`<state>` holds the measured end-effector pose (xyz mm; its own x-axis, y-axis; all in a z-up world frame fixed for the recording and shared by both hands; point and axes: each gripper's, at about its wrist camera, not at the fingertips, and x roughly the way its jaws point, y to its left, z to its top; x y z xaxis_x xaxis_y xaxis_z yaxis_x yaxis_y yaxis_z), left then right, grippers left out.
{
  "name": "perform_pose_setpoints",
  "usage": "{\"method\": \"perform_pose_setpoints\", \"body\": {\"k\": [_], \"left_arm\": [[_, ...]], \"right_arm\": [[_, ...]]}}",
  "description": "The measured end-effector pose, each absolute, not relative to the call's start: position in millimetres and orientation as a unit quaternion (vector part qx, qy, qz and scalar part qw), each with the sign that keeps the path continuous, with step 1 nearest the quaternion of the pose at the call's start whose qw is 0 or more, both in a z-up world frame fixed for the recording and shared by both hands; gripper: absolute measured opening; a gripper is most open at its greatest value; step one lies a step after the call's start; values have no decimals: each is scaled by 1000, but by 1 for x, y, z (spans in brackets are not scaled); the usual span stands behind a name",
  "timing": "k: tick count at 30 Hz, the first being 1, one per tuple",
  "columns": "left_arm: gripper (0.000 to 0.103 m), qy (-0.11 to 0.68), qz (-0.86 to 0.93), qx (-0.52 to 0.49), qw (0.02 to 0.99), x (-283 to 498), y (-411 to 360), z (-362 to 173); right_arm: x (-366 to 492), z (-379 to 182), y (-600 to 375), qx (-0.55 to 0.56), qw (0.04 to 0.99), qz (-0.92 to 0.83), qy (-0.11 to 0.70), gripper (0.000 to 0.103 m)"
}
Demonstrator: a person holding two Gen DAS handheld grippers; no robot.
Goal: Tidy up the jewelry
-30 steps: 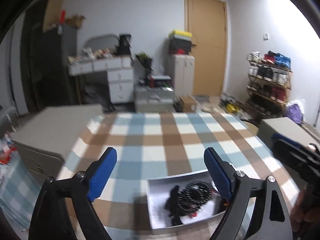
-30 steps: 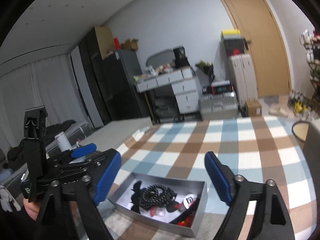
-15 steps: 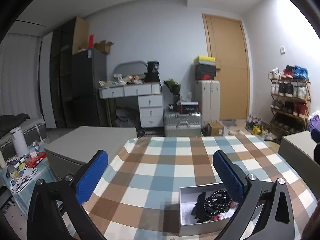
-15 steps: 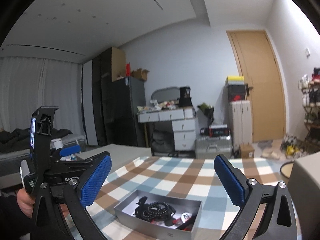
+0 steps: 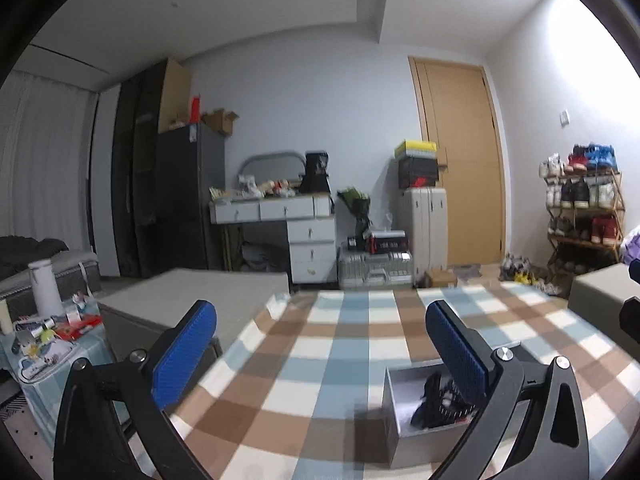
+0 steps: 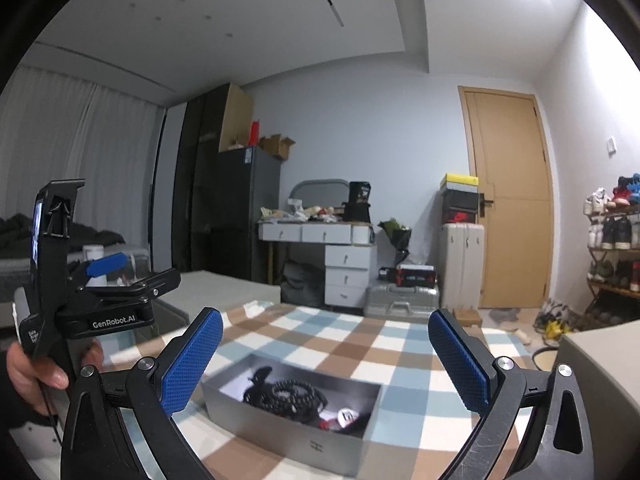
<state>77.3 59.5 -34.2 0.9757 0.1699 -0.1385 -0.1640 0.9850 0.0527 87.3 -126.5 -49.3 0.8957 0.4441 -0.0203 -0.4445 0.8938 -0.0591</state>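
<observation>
A grey open box (image 6: 280,426) sits on the checked tablecloth (image 6: 344,340). It holds black bead bracelets (image 6: 288,394) and small red and white pieces (image 6: 344,416). The box also shows in the left wrist view (image 5: 394,412), low right, partly behind my left gripper's right finger. My left gripper (image 5: 320,354) is open and empty, held above the table to the box's left. My right gripper (image 6: 324,356) is open and empty, above and behind the box. The left gripper's body (image 6: 96,300) shows at the left in the right wrist view.
A grey cabinet top (image 5: 200,292) lies beyond the table's left side and another grey block (image 6: 600,364) at the right. A cluttered side table (image 5: 52,332) stands at far left. Drawers (image 5: 312,236), suitcases, a door and a shoe rack (image 5: 584,208) stand at the back.
Both grippers have tilted up and risen, so more wall and ceiling show and the box sits lower in view. Both stay open and empty.
</observation>
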Motion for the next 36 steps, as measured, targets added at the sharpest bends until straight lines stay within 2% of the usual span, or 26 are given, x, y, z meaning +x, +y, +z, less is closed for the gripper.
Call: {"method": "perform_pose_setpoints", "body": {"k": [17,21,36], "left_arm": [[102,156,43,-3,987,96,60,-60],[102,155,42,-5,987,91,60,-58],[102,155,42,-6,987,89,63,-57]], "right_arm": [[121,-80,-128,-30,976,189,99,103],[134,-84,-126,-34,974,177,135,103],[129,-84,-128,-34,974,184,130,103]]}}
